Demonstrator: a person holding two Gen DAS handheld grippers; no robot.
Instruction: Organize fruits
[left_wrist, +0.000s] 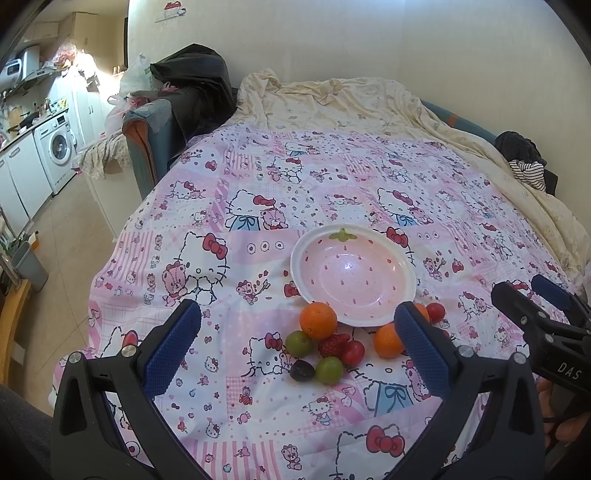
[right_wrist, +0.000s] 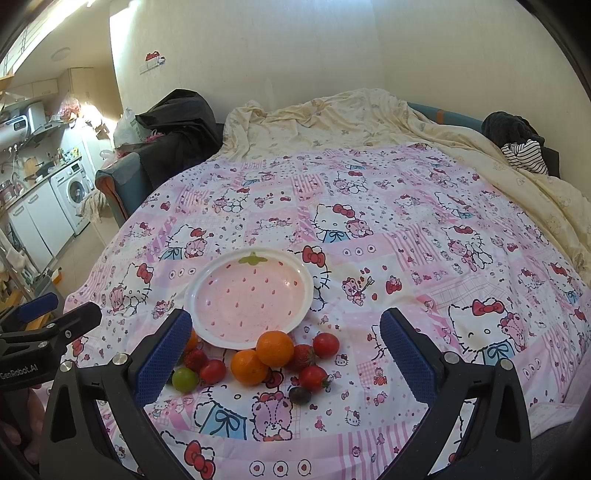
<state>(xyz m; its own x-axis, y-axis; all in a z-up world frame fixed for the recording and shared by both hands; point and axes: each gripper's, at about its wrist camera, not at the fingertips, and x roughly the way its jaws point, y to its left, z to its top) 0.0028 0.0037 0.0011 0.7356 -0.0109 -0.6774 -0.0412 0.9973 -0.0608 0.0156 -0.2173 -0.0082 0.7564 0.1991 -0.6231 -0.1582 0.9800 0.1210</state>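
Note:
An empty pink strawberry-pattern plate (left_wrist: 400, 293) (right_wrist: 299, 301) lies on the bed. Fruit sits on the blanket just in front of it: oranges (left_wrist: 318, 320) (right_wrist: 274, 348), a strawberry (left_wrist: 333, 344) (right_wrist: 303, 357), red tomatoes (left_wrist: 352, 352) (right_wrist: 325, 345), green plums (left_wrist: 328, 370) (right_wrist: 184, 379) and a dark plum (left_wrist: 302, 370) (right_wrist: 299, 394). My left gripper (left_wrist: 297, 334) is open and empty, hovering above the fruit. My right gripper (right_wrist: 286, 338) is open and empty, also over the fruit. Each gripper shows at the edge of the other's view (left_wrist: 532, 295) (right_wrist: 62, 312).
A pink Hello Kitty blanket (left_wrist: 332, 177) (right_wrist: 406, 229) covers the bed, with a cream quilt (right_wrist: 351, 118) bunched at the far side. Dark clothes (right_wrist: 513, 144) lie at the far right. A kitchen with a washing machine (left_wrist: 59, 147) is at left.

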